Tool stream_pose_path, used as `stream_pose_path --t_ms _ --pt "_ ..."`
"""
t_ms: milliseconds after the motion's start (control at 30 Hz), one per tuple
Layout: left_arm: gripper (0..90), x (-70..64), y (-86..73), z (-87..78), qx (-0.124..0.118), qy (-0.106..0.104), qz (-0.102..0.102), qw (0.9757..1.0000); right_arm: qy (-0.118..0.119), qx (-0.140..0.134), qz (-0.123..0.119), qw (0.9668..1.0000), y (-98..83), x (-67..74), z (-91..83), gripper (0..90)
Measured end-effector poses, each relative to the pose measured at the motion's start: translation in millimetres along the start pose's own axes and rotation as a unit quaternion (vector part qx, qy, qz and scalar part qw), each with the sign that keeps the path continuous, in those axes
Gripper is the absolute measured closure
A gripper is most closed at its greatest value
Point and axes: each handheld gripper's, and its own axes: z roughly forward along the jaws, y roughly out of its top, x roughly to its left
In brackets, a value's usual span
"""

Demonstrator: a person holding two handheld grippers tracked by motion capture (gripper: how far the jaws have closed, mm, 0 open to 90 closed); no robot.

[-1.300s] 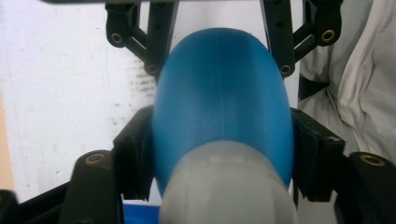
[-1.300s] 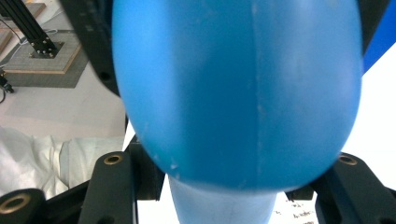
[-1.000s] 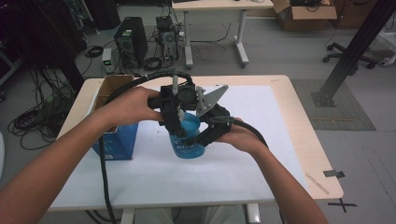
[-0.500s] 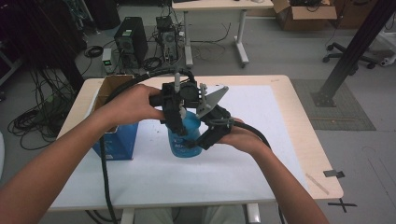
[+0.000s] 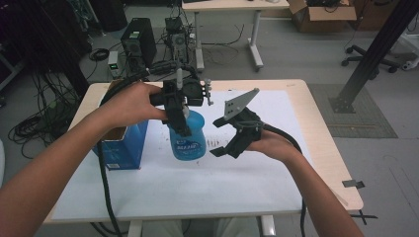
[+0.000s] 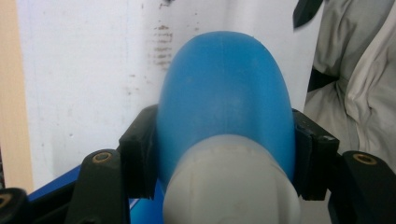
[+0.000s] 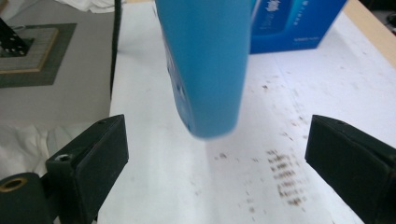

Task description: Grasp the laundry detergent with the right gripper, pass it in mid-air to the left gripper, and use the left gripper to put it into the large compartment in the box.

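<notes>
Blue bottle [image 5: 188,138] with a pale neck hangs over the white sheet [image 5: 276,173] that covers the counter [image 5: 323,133], held up near its top by the left tongs [image 5: 179,118]. In the left gripper view the bottle's shoulder [image 6: 226,102] swells between the two black jaws, and the pads press on it from either side just below the whitish neck [image 6: 231,186]; those tongs are pinching the bottle. From above, the person's left hand [image 5: 131,101] grips the tool from the left, and a cable [image 5: 104,182] trails down over the near edge of the counter.

The right tongs [image 5: 221,139] sit just to the right of the bottle, with the right hand [image 5: 276,148] behind them and the grey three-cornered plate [image 5: 240,102] tipped up on top. Their jaws have just been opening and now stand spread wide. In the right gripper view the bottle's lower body [image 7: 205,65] hangs ahead of and above the gap, and neither pad touches it; brown specks mark the sheet under it.

A blue box [image 5: 121,148] stands on the counter to the left of the bottle, near it but apart. In the right gripper view the same box [image 7: 299,23] shows behind the bottle, printed side toward the camera.

Beyond the counter, on the floor, are a dark computer tower [image 5: 136,44] and loose cables.
</notes>
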Motion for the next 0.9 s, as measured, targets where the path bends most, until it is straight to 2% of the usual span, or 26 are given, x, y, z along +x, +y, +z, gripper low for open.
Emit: stream_pose_path --t_ms 233,367,500,633,733,800,900 --pt "37.8 10.2 -4.1 -11.5 0.019 0.027 -0.041 0.9986 -0.026 0.038 0.011 0.9989 -13.9 -3.9 -21.8 4.3" --pt "37.9 18.8 -6.4 -18.7 0.025 0.038 -0.077 0.996 -0.043 0.063 0.014 0.997 -19.7 -4.3 -32.3 3.7" --pt "38.0 28.1 -10.3 -28.1 0.026 0.044 -0.12 0.9914 -0.059 0.086 0.017 0.9944 -24.8 -3.8 -43.8 3.4" --pt "38.0 37.4 -16.3 -41.7 0.019 0.049 -0.168 0.9844 -0.07 0.107 0.017 0.9916 -31.0 -2.7 -54.5 3.5" --pt "38.1 43.4 -20.6 -53.9 0.021 0.057 -0.201 0.9777 -0.074 0.119 0.019 0.99 -36.5 -2.6 -61.2 3.5" --pt "38.1 47.5 -23.8 -62.4 0.02 0.063 -0.224 0.9724 -0.078 0.128 0.022 0.9885 -39.4 -2.1 -65.2 3.6" --pt "38.1 51.8 -29.3 -73.7 0.018 0.074 -0.262 0.9619 -0.079 0.135 0.023 0.9875 -41.8 -0.1 -71.7 3.7"
